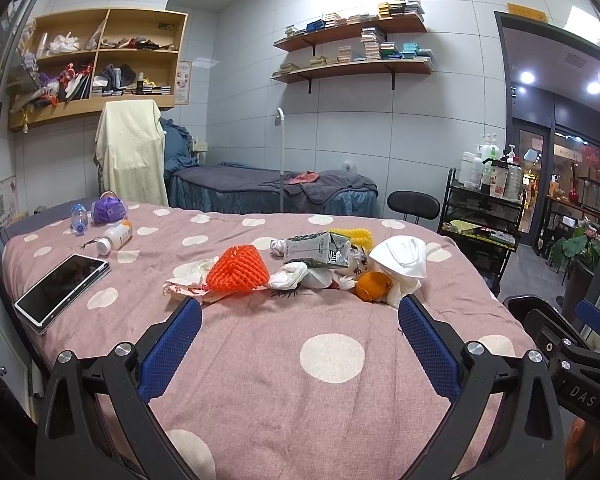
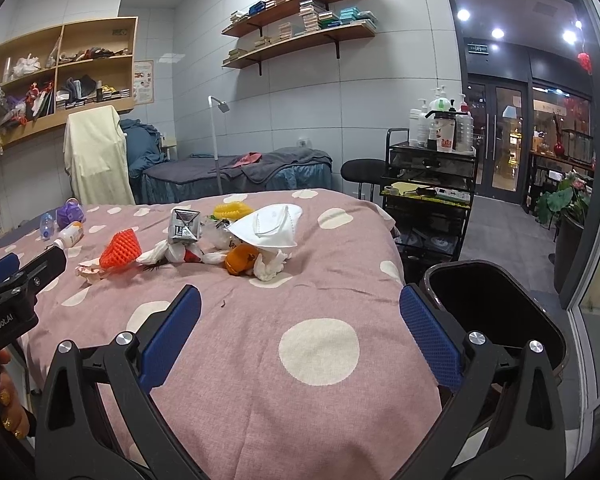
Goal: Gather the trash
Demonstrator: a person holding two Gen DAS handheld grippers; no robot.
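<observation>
A heap of trash lies mid-bed on the pink dotted blanket point(image 1: 260, 360): an orange foam net point(image 1: 238, 270), a crushed drink carton point(image 1: 318, 250), a white face mask point(image 1: 400, 258), orange peel point(image 1: 374, 286), crumpled tissues point(image 1: 288, 278) and a yellow foam net point(image 1: 350, 234). My left gripper point(image 1: 300, 316) is open and empty, just short of the heap. My right gripper point(image 2: 300, 308) is open and empty, further back; in its view show the mask point(image 2: 270, 226), carton point(image 2: 184, 226), orange net point(image 2: 122, 248) and peel point(image 2: 240, 260). A dark bin point(image 2: 496, 308) stands at the bed's right edge.
A tablet point(image 1: 62, 290), a white pill bottle point(image 1: 116, 236), a small plastic bottle point(image 1: 78, 218) and a purple pouch point(image 1: 108, 208) lie at the bed's left. A black trolley point(image 1: 480, 216) with bottles and a stool point(image 1: 412, 202) stand at right. A second bed point(image 1: 268, 188) is behind.
</observation>
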